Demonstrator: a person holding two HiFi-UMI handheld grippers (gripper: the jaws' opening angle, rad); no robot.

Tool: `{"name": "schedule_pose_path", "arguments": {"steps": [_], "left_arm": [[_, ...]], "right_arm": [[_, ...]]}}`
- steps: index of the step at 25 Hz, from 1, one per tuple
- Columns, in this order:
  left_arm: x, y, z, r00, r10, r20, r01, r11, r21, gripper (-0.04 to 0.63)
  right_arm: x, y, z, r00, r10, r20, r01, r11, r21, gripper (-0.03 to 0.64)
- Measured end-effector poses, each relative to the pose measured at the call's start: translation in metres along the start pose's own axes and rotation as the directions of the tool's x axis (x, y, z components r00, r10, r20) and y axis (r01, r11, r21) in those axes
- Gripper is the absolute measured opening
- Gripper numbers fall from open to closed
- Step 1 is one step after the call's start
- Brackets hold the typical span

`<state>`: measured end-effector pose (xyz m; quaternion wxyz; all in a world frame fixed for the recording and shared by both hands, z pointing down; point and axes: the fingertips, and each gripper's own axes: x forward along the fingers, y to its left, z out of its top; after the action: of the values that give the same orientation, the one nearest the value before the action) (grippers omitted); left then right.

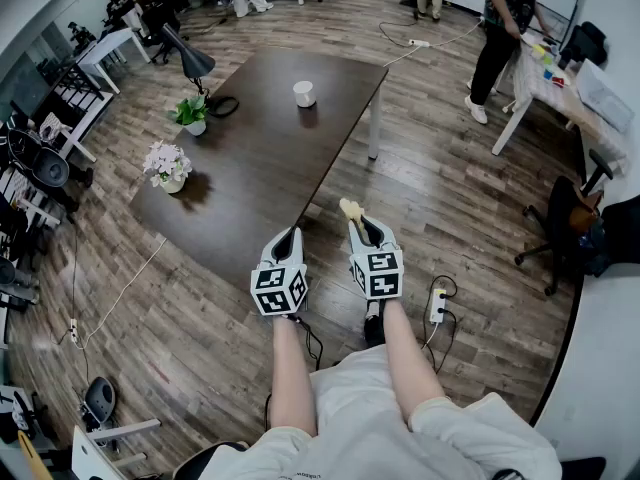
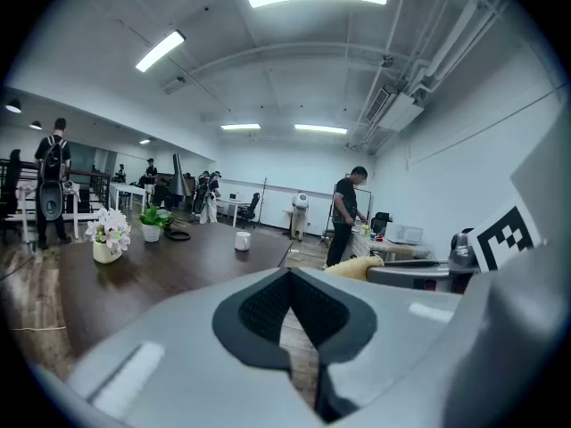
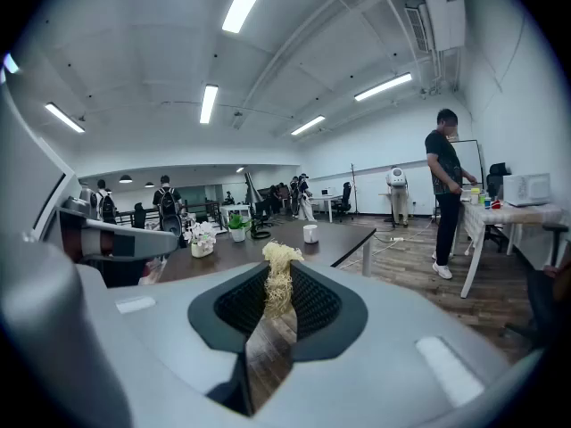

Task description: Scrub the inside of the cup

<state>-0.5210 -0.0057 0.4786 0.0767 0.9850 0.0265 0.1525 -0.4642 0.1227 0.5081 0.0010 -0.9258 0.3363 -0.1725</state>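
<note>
Right gripper [image 3: 278, 305] clamped on a pale fibrous scrubber [image 3: 280, 266] standing upright between its jaws, left gripper [image 2: 287, 276] alongside with jaws closed on nothing, both at the near corner of the dark tabletop [image 1: 260, 168], white cup [image 1: 304, 93] upright near the tabletop's far end, flower pot [image 1: 168, 165] and green plant [image 1: 192, 114] along the tabletop's left edge.

The desk [image 1: 260, 158] is dark wood grain with a dull sheen, the floor [image 1: 450, 198] matt wooden planks, the cup [image 1: 304, 93] smooth white. The left claw [image 1: 289, 236] and right claw [image 1: 358, 226] are matt grey plastic with black ribbed pads [image 3: 317, 306]. The scrubber [image 3: 278, 283] is pale, coarse fibre.
</note>
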Motion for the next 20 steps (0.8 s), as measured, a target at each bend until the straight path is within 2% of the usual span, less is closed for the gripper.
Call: {"name": "schedule_pose_path", "arguments": {"steps": [5,11,20], "left_arm": [[0.043,0.005,0.012,1.000,0.016,-0.010,-0.016,1.000,-0.005,0.000],[0.088,0.001,0.022,1.000,0.026,-0.017,-0.026,0.999,0.021,0.000],[0.156,-0.005,0.044,0.995,0.092,-0.034,-0.090,0.994,0.067,0.000]], "right_arm": [[0.028,-0.033,0.015,1.000,-0.028,0.002,0.028,1.000,-0.007,0.087],[0.061,-0.071,0.022,0.999,-0.036,-0.002,0.036,0.999,-0.003,0.087],[0.108,-0.131,0.043,0.999,0.004,0.041,-0.008,0.996,0.087,0.091]]}}
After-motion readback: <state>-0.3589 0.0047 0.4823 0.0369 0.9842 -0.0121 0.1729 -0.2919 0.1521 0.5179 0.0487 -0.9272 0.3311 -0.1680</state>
